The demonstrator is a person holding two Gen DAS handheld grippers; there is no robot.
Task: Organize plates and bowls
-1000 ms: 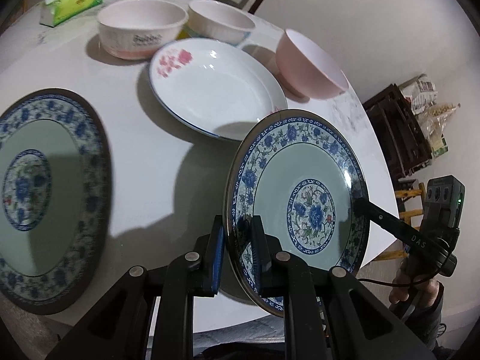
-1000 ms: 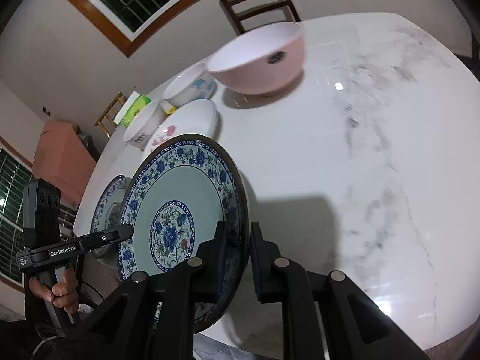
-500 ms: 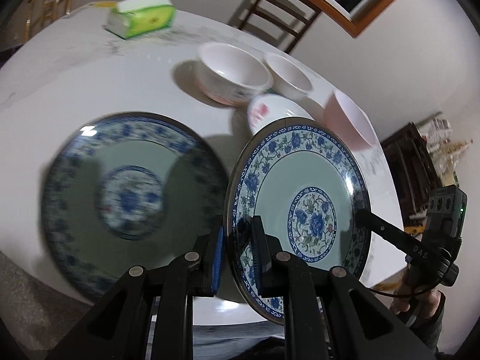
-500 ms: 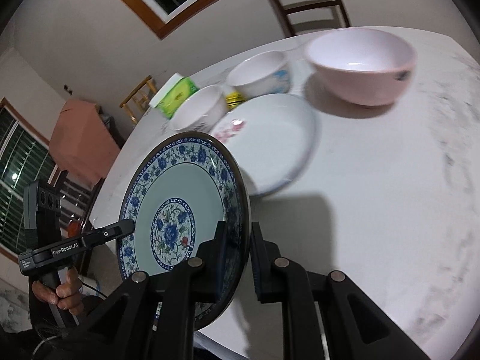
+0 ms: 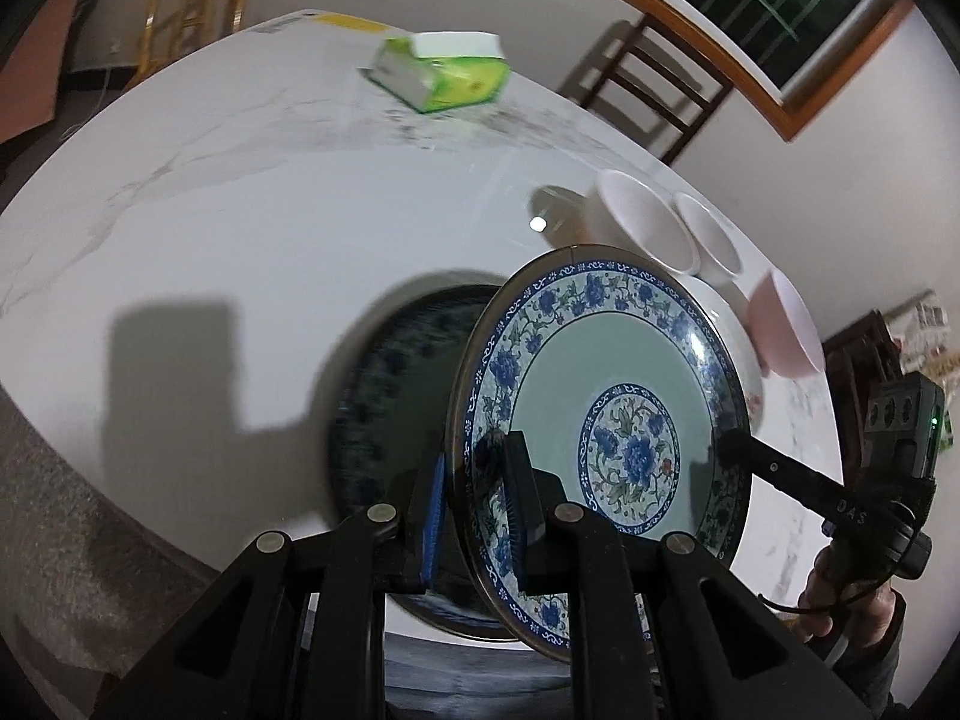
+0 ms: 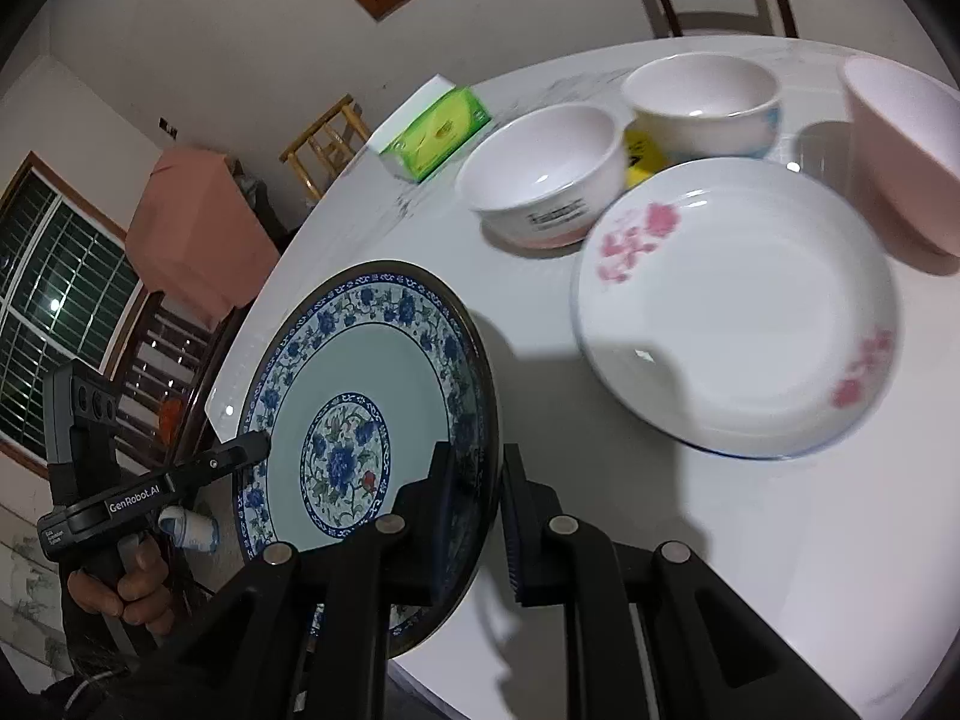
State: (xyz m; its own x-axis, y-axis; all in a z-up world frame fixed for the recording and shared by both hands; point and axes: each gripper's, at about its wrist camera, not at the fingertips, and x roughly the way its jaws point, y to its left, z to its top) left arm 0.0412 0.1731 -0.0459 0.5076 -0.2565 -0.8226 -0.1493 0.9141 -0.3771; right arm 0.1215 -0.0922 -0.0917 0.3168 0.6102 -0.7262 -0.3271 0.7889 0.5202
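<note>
White marble table (image 5: 252, 222) fills both views, with a barred window and wooden chairs behind it. Both grippers pinch one blue plate (image 5: 600, 420), held tilted on edge above the table near its front edge. The left gripper (image 5: 474, 504) clamps the plate's near rim, one pad on the patterned face and one on the back. The right gripper (image 6: 474, 510) grips the opposite rim the same way, its jaws pressed onto the rim; in the left view its finger tip shows touching the plate's far edge, with a hand (image 5: 840, 594) on the handle beyond it. Just behind the held plate, beyond the left gripper, a second blue plate (image 5: 384, 396) lies flat in shadow. Ahead and right of the right gripper lies a white plate (image 6: 738, 312) with pink flowers. Past it stand two white bowls (image 6: 546, 174) and a pink bowl (image 6: 906, 150). Farther off lies a green tissue pack (image 5: 444, 72).
</note>
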